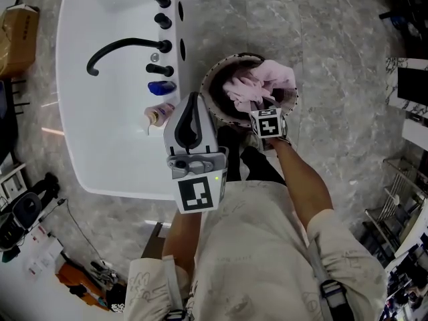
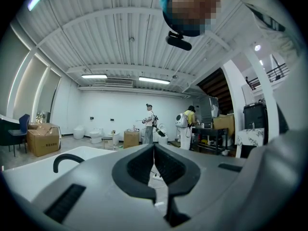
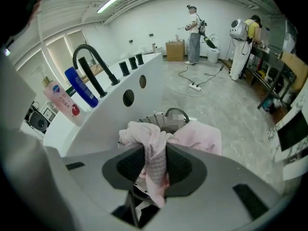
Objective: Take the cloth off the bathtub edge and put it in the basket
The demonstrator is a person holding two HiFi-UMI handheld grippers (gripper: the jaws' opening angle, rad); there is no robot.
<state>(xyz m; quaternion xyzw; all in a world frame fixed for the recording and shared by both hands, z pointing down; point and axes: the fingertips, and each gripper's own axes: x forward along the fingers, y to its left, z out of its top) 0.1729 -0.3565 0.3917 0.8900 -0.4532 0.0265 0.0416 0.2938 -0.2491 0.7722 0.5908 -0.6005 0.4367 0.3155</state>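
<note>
The pink cloth (image 1: 262, 80) lies bunched over the round dark basket (image 1: 215, 79), which stands on the floor beside the white bathtub (image 1: 100, 146). My right gripper (image 1: 265, 109) hangs over the basket's near rim. In the right gripper view its jaws (image 3: 155, 150) are shut on a fold of the cloth (image 3: 199, 136), and the rest drapes onto the basket (image 3: 156, 119). My left gripper (image 1: 192, 102) is held up higher, near the tub's edge. It is shut (image 2: 154, 150) with nothing between its fingers and points out into the room.
A black faucet (image 1: 117, 49) and a row of black knobs (image 1: 162, 2) sit on the tub's rim. A blue bottle (image 1: 161, 87) and a pale bottle (image 1: 158, 115) stand there too. Marble floor (image 1: 348, 59) surrounds the basket. People work far across the room (image 2: 150, 124).
</note>
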